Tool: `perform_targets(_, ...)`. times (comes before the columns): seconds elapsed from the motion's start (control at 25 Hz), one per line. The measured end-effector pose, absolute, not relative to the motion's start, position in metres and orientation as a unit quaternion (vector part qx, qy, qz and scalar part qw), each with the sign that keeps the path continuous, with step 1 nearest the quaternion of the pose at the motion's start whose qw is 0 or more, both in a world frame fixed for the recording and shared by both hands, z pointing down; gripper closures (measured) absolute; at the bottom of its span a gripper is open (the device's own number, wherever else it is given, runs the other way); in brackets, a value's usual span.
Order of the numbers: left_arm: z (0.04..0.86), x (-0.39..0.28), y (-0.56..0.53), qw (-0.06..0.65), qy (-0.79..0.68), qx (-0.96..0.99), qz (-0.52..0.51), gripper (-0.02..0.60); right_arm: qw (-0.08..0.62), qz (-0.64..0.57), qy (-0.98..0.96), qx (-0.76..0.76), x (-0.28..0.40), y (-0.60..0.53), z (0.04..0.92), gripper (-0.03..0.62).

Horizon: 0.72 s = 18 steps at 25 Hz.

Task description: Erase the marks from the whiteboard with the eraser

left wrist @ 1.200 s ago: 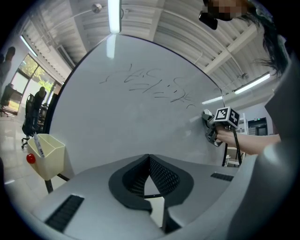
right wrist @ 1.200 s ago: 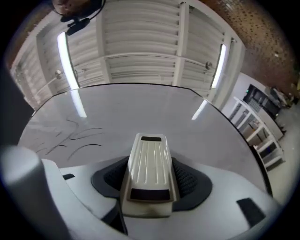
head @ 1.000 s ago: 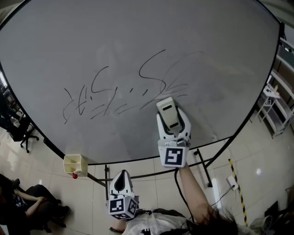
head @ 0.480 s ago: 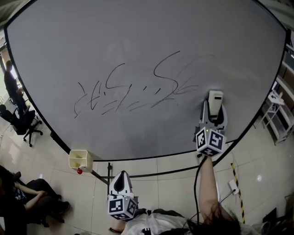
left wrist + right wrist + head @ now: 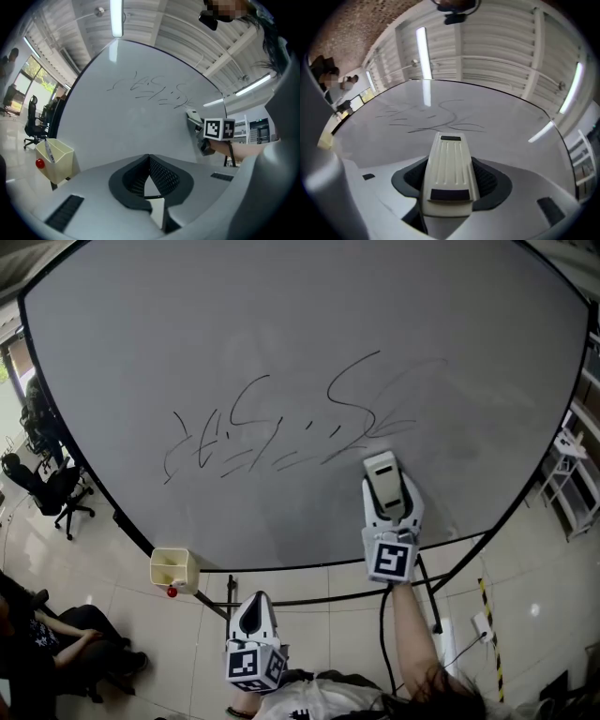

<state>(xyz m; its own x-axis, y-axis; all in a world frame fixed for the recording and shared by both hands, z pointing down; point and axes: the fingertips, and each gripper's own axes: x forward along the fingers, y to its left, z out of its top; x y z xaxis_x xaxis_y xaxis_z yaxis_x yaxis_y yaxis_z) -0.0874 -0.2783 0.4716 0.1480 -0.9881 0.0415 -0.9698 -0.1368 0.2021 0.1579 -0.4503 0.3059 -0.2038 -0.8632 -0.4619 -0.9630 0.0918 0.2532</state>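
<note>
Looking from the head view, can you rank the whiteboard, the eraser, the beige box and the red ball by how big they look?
1. whiteboard, by far.
2. eraser and beige box: roughly alike, so I won't rank them.
3. red ball, smallest.

The cream ribbed plastic eraser (image 5: pixel 383 476) is gripped between the jaws of the right gripper (image 5: pixel 388 507) and set against the large grey whiteboard (image 5: pixel 281 306), just below the right end of the scribbled black marks (image 5: pixel 281 442). The left gripper (image 5: pixel 254 606), jaws together, is located below the board's lower edge. The cream plastic bin (image 5: pixel 173 568) is mounted at the lower-left edge
</note>
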Motion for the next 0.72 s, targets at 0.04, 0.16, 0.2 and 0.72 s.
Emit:
perform_targets(0.04,0.473,-0.093,-0.277,0.091,-0.655,0.749,-0.049,0.586,0.119,0.235,0.717,-0.645,0.192,-0.457,0.3,0.315)
perform_targets(0.16,0.476,-0.111,-0.272,0.097,-0.67,0.734,-0.051,0.586,0.203,0.163,0.671,-0.695,0.28,-0.466,0.296,0.313)
perform_targets(0.2,0.478,-0.116,-0.271,0.1,-0.675,0.729,-0.053,0.586,0.216,0.143,0.66,-0.705,0.291,-0.464,0.299,0.315)
perform_targets(0.72,0.472,-0.104,-0.271,0.094,-0.66,0.744,-0.053,0.586,0.097,0.195,0.734,-0.643,0.171,-0.448,0.34,0.315)
